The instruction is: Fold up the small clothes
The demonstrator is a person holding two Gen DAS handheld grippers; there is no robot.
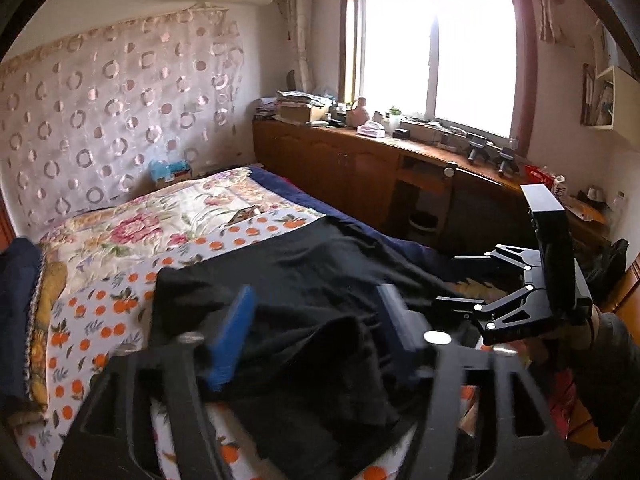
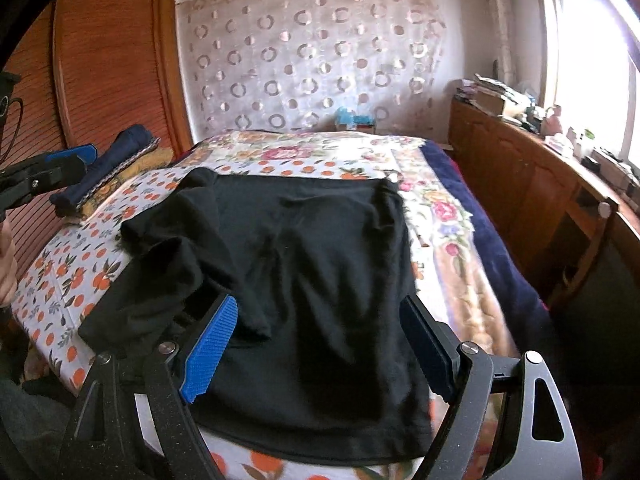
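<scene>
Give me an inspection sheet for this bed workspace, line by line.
Surface: bed covered by an orange-print white sheet with a floral quilt behind it.
Job's things: black knit garment spread out, one sleeve folded inward.
Clutter: folded navy and yellow textiles at the bed's edge.
Grippers: left hand-held gripper open above the garment; right hand-held gripper open above its hem.
Cables: nothing seen.
Surroundings: brown wooden cabinet crowded with small items under a bright window; circle-patterned pink curtain behind the bed.
</scene>
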